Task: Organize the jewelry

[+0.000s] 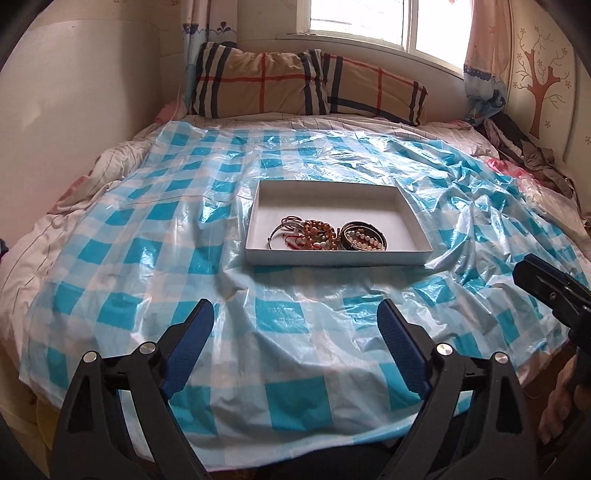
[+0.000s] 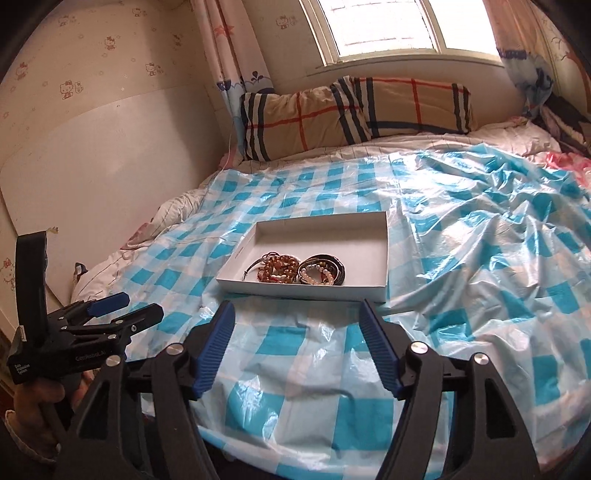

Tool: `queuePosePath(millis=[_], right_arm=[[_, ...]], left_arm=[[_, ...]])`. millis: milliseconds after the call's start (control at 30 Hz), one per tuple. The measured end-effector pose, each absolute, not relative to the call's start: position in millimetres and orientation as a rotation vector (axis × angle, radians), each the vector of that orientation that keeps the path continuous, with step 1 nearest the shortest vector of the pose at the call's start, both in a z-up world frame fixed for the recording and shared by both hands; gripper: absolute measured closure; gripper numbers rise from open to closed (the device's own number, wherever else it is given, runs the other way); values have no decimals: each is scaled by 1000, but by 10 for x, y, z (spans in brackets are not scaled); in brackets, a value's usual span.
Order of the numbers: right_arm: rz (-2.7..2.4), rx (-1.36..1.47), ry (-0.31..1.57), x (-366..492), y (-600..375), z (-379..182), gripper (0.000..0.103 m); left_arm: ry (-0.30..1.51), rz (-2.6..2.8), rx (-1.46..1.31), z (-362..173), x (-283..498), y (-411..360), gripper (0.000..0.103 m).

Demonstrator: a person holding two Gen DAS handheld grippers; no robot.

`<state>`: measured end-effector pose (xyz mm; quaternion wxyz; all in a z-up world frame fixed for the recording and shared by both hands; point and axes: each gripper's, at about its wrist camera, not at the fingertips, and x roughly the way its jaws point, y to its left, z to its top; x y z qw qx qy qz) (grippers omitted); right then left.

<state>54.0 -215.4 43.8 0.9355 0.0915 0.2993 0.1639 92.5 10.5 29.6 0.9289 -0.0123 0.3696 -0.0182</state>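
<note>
Glossy blue-and-white checked plastic sheet (image 1: 147, 236), thin and crinkled, is spread over a bed (image 1: 37, 236) with pale striped bedding. At its middle a shallow rectangular white cardboard box (image 1: 413, 218) is set, with low straight walls and a matte floor.

All the jewelry is heaped in the near half of the box, the far half being bare. At the left of the heap a thin silver bangle (image 1: 276, 230) is seen, tangled with red cord; amber-brown round beads (image 1: 318, 232) lie beside it, and to the right a dark ring-shaped bracelet (image 1: 364, 236) encloses a strand of pale pearls (image 1: 364, 239).

The left gripper (image 1: 295, 317) is held wide, its ribbed blue pads well short of the box, nothing between them. The right gripper (image 2: 297, 319) is likewise spread, empty, its tips just before the near wall of the box.

Only the right wrist view shows cartoon-cat wallpaper (image 2: 110, 42) and a white board (image 2: 110, 166) at the left; only the left wrist view shows a tree decal (image 1: 541, 74) at the right. Plaid pillows (image 1: 306, 83) below a window (image 1: 388, 22) appear in both.
</note>
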Motion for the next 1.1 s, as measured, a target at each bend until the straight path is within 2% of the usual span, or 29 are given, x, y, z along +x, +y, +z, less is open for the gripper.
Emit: queuePosePath(millis=[433,633,767,1100], right_arm=[[205,-79,462,-664,-2276,838,24],[136,62,524,-1137,-2553,829,20],[161,143,549,-1468,-2386,758,18],[219,106,539,-1894,-2060,715,13]], left_arm=[[620,2,93,887,-83,174,10],[633,-28,59,944,-491,193,9],[634,-47,47,954,-733,160,9],[629,-38,34,903,-1200,143,8]])
